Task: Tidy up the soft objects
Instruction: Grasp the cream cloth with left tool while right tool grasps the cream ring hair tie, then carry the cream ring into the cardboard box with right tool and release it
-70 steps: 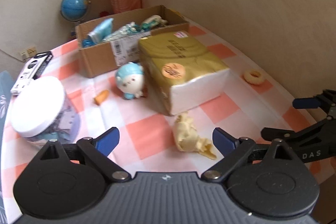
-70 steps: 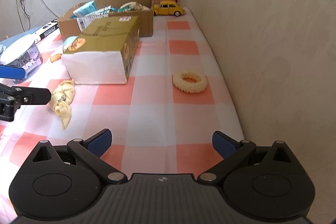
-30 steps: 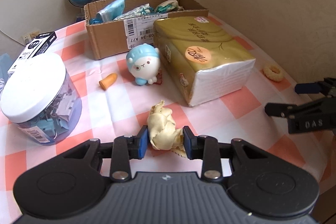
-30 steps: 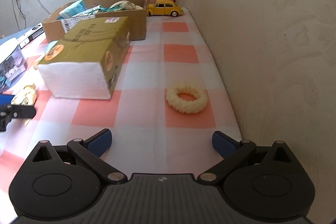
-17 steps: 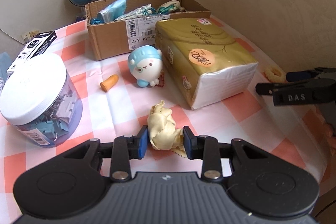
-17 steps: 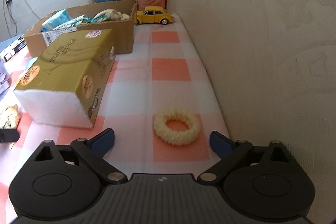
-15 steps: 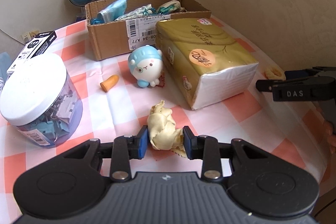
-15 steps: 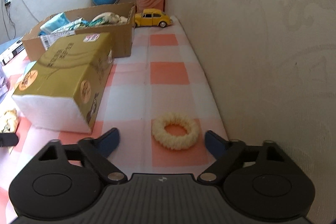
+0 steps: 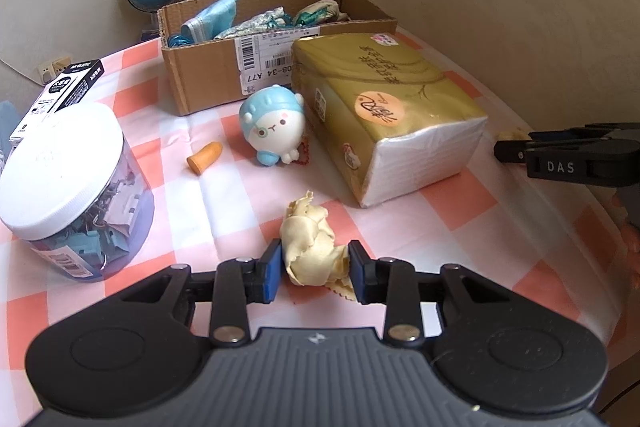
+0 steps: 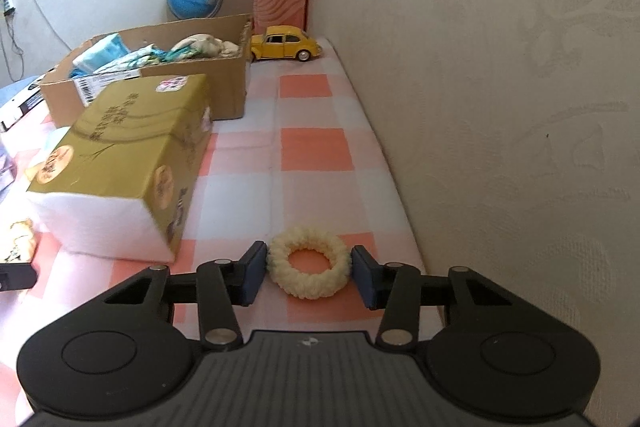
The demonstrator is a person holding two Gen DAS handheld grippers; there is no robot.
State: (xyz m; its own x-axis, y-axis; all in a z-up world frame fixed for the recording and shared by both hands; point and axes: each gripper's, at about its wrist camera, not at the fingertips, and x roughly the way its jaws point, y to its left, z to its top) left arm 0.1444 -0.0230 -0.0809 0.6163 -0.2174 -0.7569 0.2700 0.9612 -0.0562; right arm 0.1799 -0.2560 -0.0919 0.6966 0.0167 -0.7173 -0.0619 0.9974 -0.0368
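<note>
Left gripper (image 9: 316, 269) clamps the crumpled cloth (image 9: 310, 249) (tissue pack (image 9: 384, 107) beyond), right gripper (image 10: 308, 273) closing round the scrunchie (image 10: 308, 263).

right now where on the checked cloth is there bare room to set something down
Bare checked cloth runs between the gold tissue pack and the wall, up to the yellow toy car. Another patch lies between the white-lidded clear jar and the crumpled yellow cloth. It is crowded around the blue round plush toy, beside the cardboard box.
</note>
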